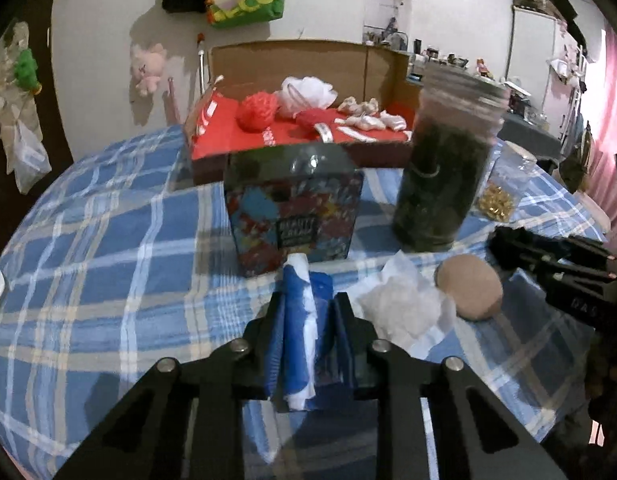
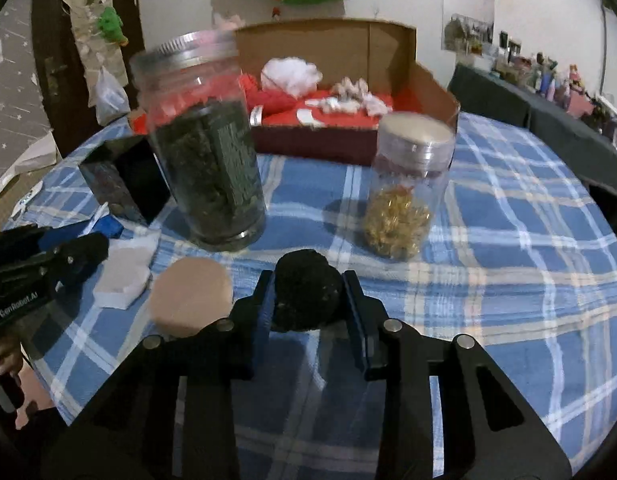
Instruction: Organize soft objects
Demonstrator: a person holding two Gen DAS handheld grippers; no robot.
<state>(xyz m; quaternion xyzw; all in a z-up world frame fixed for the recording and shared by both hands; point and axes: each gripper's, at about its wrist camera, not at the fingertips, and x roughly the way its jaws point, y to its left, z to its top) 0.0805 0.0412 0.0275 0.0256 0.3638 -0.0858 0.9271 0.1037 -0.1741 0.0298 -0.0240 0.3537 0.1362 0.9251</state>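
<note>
The left tongs (image 1: 306, 308) are closed on a blue-and-white folded cloth (image 1: 298, 320), which stands upright between the two pads and pokes out past their tips toward the colourful printed box (image 1: 294, 220). The cloth's far end nearly touches the lower front face of that box.

The right tongs (image 2: 306, 298) grip a black fuzzy ball (image 2: 306, 296), pinched from both sides, its bulk sitting just at the fingertips. Taking the tall jar of dark green stuff (image 2: 210, 160) as the landmark: the black ball lies in front of it and slightly to the right; a tan round sponge (image 2: 190, 300) lies in front of it to the left, just beside the left pad of the right tongs; a white soft pad (image 2: 124, 276) lies further left, next to the sponge. The smaller jar with golden bits (image 2: 408, 192) stands to the right of the tall jar, apart from it. Behind the tall jar sits an open cardboard box (image 2: 348, 48) lined in red, holding a white mesh puff (image 2: 290, 72) and other red and white soft things. All rest on the worktop with a blue checked cloth (image 2: 508, 240).
</note>
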